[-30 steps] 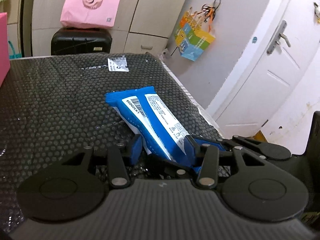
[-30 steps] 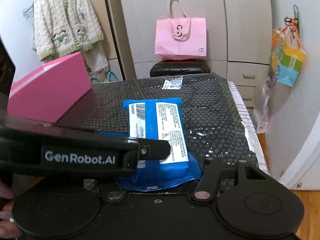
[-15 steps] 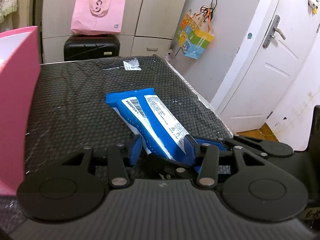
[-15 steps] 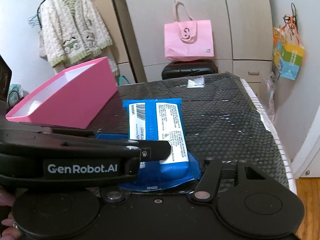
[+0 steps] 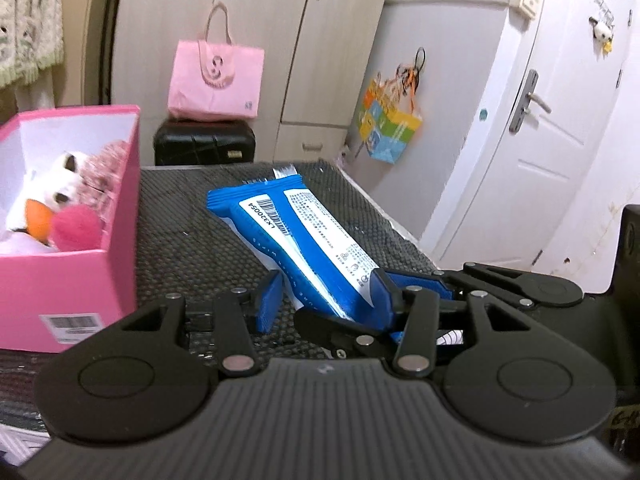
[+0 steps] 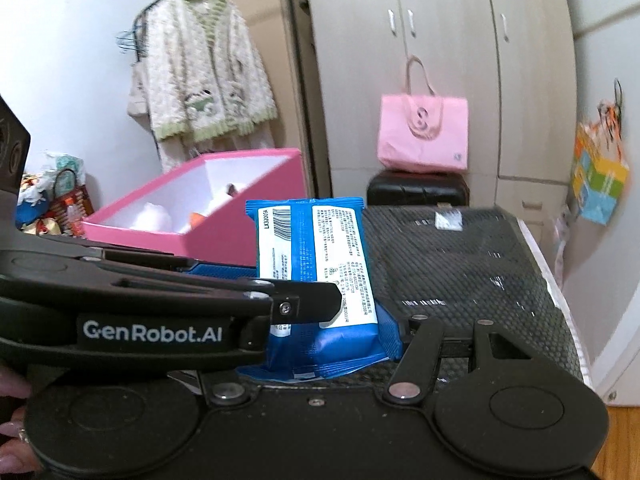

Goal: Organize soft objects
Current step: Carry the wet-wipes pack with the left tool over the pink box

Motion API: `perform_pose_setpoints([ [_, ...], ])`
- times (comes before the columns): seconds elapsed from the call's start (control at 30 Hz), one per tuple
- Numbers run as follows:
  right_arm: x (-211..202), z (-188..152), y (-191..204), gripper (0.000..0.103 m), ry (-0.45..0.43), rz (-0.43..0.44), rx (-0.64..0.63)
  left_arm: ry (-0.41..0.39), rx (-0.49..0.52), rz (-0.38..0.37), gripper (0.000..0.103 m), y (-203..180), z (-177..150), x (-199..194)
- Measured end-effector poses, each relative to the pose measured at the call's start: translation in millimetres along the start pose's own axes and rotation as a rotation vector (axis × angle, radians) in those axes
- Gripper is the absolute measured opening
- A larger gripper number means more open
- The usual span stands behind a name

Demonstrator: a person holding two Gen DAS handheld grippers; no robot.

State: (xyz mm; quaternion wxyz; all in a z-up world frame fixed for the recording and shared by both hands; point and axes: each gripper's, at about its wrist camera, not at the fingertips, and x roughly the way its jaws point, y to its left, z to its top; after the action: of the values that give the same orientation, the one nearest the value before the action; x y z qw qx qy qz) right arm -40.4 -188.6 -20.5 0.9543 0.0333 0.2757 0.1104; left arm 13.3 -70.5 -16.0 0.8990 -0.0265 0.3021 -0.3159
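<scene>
A blue wipes pack [image 5: 304, 236] with a white label is held off the black mesh mat [image 5: 192, 248] by both grippers. My left gripper [image 5: 326, 280] has its blue pads on the pack's near end, and its jaws are opening slightly with the pack between them. My right gripper [image 6: 316, 340] is shut on the pack [image 6: 316, 248] from below. Its left finger is hidden behind the left gripper [image 6: 312, 304], which crosses in front. A pink box [image 5: 120, 216] stands to the left, with a white plush toy [image 5: 48, 196] and a pink ball [image 5: 76, 228] in it.
The pink box [image 6: 240, 236] sits left of the pack on the mat [image 6: 460, 272]. Behind the table a pink tote [image 5: 216, 80] rests on a black suitcase [image 5: 204, 144]. A white door [image 5: 532, 160] is on the right. A cardigan [image 6: 204, 76] hangs at the back left.
Both grippers have risen and shifted left with the pack between them. The pink box has come into view, and its inside with the toys now shows.
</scene>
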Motion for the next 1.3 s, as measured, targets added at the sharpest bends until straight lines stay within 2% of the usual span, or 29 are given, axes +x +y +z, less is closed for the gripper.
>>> perform_pose_setpoints([
  [0.17,-4.4,7.7,17.5,0.065,-0.027,0.036,-0.032,-0.04,-0.001,0.028,0.046,9.9,3.5,-25.2],
  [0.4,5.5,37.3,44.5,0.065,-0.053,0.098,-0.099,-0.114,-0.026,0.06,0.047,36.3,19.9,-52.1],
  [0.57,23.8,62.0,68.8,0.066,-0.085,0.138,-0.154,-0.161,-0.035,0.108,0.047,64.9,37.2,-66.6],
  [0.73,58.3,85.5,86.2,0.066,-0.084,0.2,-0.156,-0.178,-0.062,0.15,0.048,103.3,54.8,-67.5],
  [1.0,135.5,116.9,97.9,0.067,0.002,0.254,-0.05,-0.103,-0.132,0.184,0.048,181.3,93.5,-36.7],
  [1.3,202.4,118.8,102.6,0.069,0.183,0.303,0.063,0.005,-0.231,0.181,0.049,237.7,98.7,-5.2],
])
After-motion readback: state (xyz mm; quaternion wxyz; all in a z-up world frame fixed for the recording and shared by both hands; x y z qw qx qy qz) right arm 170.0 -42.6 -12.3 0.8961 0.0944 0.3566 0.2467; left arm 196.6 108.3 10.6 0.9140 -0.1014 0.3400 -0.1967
